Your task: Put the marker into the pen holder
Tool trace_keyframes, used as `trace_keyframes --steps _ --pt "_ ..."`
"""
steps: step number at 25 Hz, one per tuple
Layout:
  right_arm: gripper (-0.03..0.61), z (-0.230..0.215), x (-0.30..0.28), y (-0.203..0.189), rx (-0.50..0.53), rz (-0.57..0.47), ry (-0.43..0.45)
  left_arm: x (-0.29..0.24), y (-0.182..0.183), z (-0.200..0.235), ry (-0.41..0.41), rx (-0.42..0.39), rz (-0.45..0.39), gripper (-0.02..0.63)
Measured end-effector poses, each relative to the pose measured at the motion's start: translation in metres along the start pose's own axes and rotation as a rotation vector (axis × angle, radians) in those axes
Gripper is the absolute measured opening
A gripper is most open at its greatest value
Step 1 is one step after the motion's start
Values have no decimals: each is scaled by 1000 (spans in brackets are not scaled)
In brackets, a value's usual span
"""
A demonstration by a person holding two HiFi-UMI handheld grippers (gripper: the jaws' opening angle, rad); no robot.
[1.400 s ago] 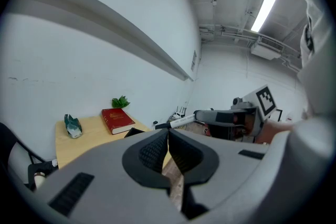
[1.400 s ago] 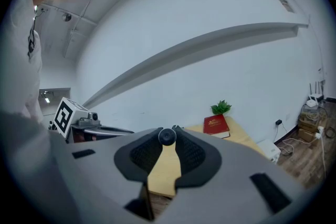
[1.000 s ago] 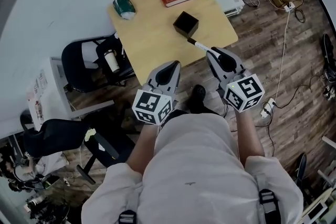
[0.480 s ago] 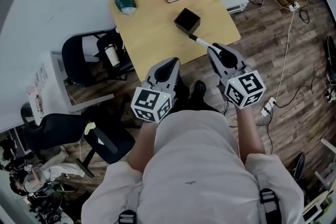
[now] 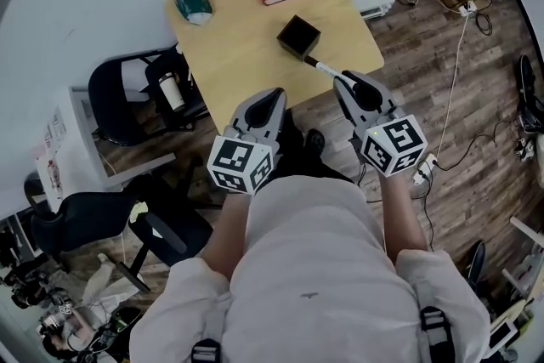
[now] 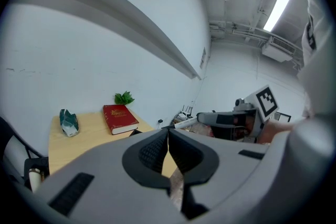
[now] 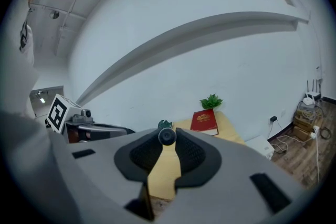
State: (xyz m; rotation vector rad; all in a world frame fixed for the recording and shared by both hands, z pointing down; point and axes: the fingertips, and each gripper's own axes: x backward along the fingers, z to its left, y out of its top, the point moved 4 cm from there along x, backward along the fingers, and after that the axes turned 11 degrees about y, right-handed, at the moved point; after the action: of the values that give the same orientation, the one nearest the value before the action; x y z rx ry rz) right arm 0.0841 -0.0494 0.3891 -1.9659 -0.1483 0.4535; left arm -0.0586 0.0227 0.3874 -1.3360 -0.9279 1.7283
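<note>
While the right gripper (image 5: 347, 82) clamps the marker (image 5: 324, 70) by its rear end, the tip points at the black pen holder (image 5: 298, 36) on the wooden table (image 5: 246, 55), just short of the holder's near right corner. The left gripper (image 5: 272, 95) hangs at the table's near edge, jaws pressed together on nothing. Step in hand: carrying the marker to the holder. The next move probably calls for lifting the tip over the open top, tilting the marker upright, then releasing.

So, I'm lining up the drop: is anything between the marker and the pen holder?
Nothing visible. The marker, held in the right hand-held gripper, points at the pen holder, with only table between them.
</note>
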Motion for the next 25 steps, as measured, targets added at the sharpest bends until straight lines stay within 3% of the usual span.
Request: trace_keyframes --steps 11,25 --pt "71 -15 -28 14 14 37 -56 -36 27 30 -65 -1 -28 9" --pt "71 -36 -81 8 -10 131 -90 -71 43 75 -120 -11 3 9"
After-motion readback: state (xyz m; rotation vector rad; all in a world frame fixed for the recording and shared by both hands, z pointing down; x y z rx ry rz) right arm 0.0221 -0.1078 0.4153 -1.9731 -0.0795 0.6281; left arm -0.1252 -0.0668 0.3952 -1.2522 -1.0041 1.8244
